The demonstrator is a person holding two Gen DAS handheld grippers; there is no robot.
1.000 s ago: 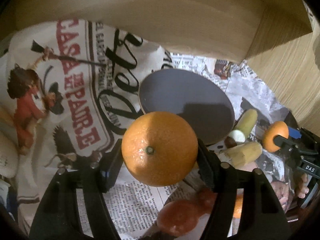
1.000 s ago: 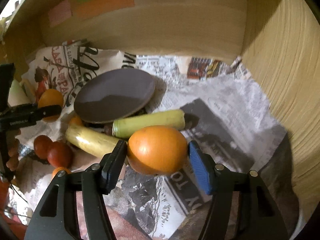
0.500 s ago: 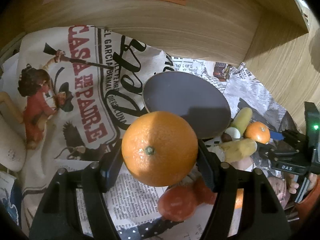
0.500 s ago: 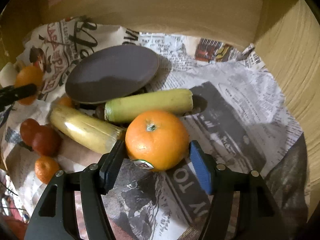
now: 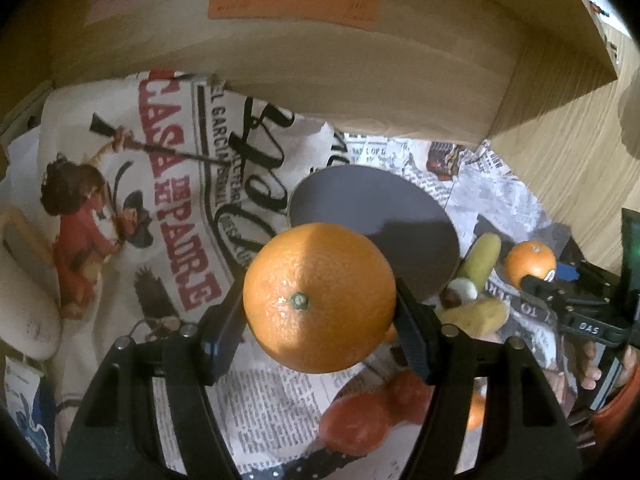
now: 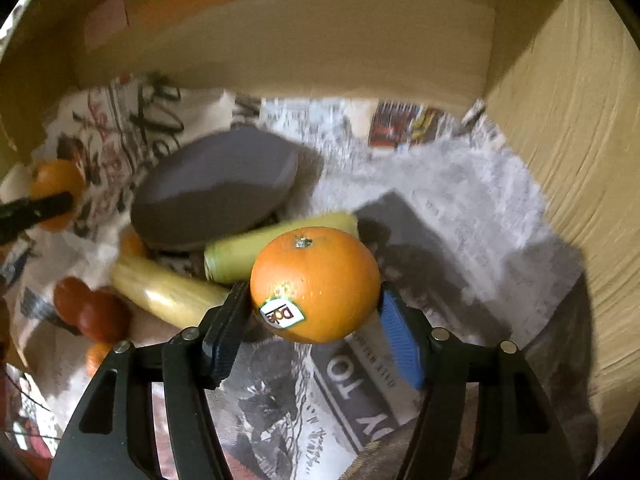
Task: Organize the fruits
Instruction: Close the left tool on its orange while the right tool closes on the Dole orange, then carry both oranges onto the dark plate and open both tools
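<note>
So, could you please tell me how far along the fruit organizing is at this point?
Nothing looks sorted yet: the dark plate is bare. In hand, the left gripper is shut on a plain orange and the right gripper on a Dole-stickered orange. Left on the newspaper: two bananas, tomatoes and a small orange fruit.

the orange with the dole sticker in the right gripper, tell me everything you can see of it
The stickered orange is round, glossy and bright orange with fine dimpled skin. Its small green stem button points up and away from the camera, and a white Dole sticker sits low on its near left side, turned sideways. The right gripper clamps it between a black pad on its left and a blue one on its right. It hangs above newspaper, in front of a yellow-green banana. In the left wrist view it shows small at the right.
</note>
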